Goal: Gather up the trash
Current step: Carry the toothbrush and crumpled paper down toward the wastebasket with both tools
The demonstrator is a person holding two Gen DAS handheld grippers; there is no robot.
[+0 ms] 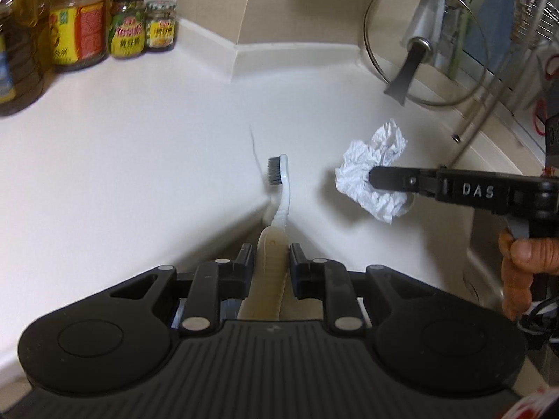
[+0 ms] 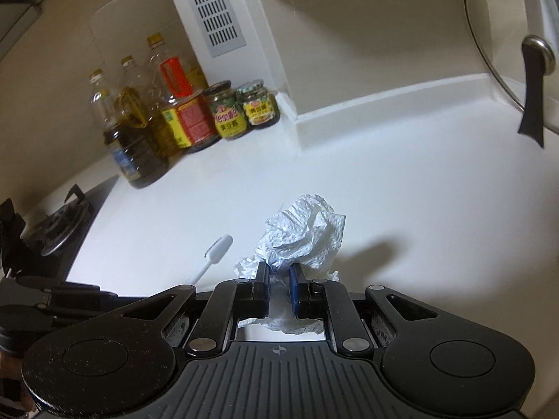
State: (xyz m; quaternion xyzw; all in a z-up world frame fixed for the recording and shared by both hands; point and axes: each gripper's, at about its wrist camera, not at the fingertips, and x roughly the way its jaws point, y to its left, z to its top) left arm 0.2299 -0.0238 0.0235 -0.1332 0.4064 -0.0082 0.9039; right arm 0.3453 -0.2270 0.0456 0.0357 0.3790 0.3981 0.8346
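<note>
My left gripper (image 1: 271, 249) is shut on the yellowed handle of a white toothbrush (image 1: 279, 181), whose dark bristle head points away from me above the white counter (image 1: 122, 160). In the right wrist view the same toothbrush (image 2: 216, 249) sticks out at the lower left. My right gripper (image 2: 279, 272) is shut on a crumpled white paper towel (image 2: 304, 234), held off the counter. The left wrist view shows that paper towel (image 1: 367, 164) pinched at the tip of the right gripper (image 1: 375, 178), which reaches in from the right with a hand (image 1: 520, 265) on its grip.
Oil bottles and sauce jars (image 2: 195, 118) stand in the back left corner. A glass pot lid (image 1: 422, 45) leans against the wall at the right, beside a wire rack (image 1: 538, 7). A gas burner (image 2: 56, 227) lies left of the counter. A thin crack (image 1: 255, 146) marks the counter.
</note>
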